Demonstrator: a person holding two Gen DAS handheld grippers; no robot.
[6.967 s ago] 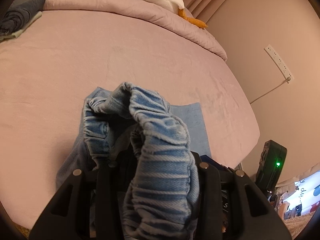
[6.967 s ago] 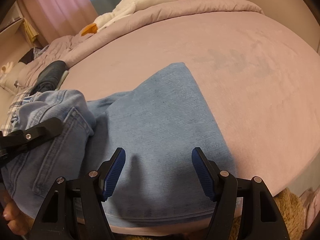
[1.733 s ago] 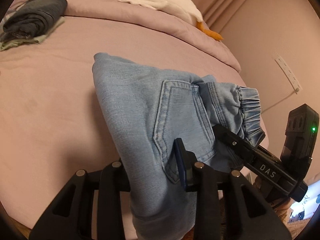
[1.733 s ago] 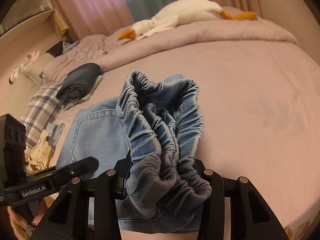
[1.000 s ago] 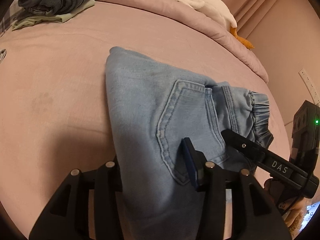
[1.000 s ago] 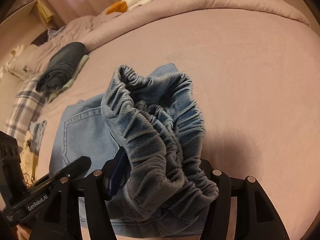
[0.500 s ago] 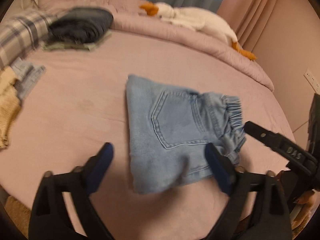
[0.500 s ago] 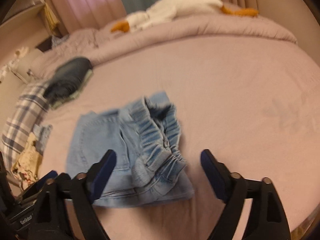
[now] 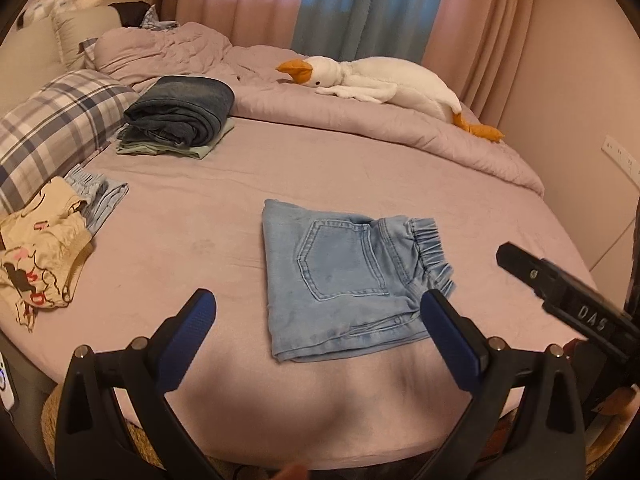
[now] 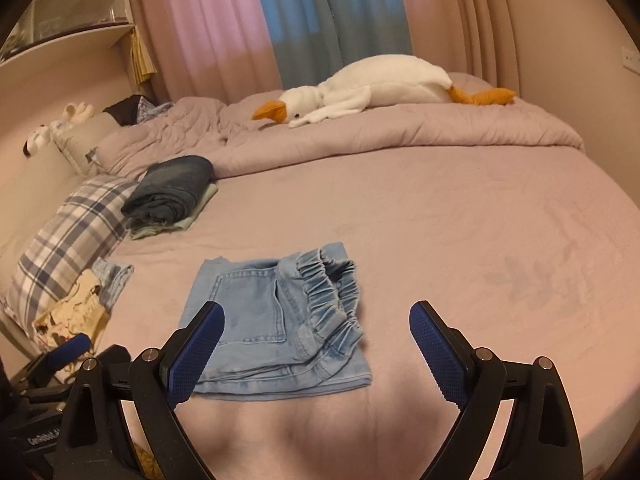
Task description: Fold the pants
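Note:
The light blue denim pants (image 9: pixel 344 276) lie folded into a small rectangle on the pink bed (image 9: pixel 200 208), back pocket up, elastic waistband at the right. They also show in the right wrist view (image 10: pixel 280 320). My left gripper (image 9: pixel 320 320) is open and empty, held back above the near edge of the pants. My right gripper (image 10: pixel 316 332) is open and empty, also drawn back on the near side. The right gripper's finger shows at the right of the left wrist view (image 9: pixel 560 296).
A folded dark jeans pile (image 9: pixel 180 112) on a green cloth lies at the back left. A plaid pillow (image 9: pixel 52 128) and loose cream and blue clothes (image 9: pixel 44 252) lie at the left. A white goose toy (image 9: pixel 380 84) rests on the rolled duvet at the back.
Both grippers let go of the pants and opened wide. Both pulled back and up from the bed, leaving the folded pants lying flat.

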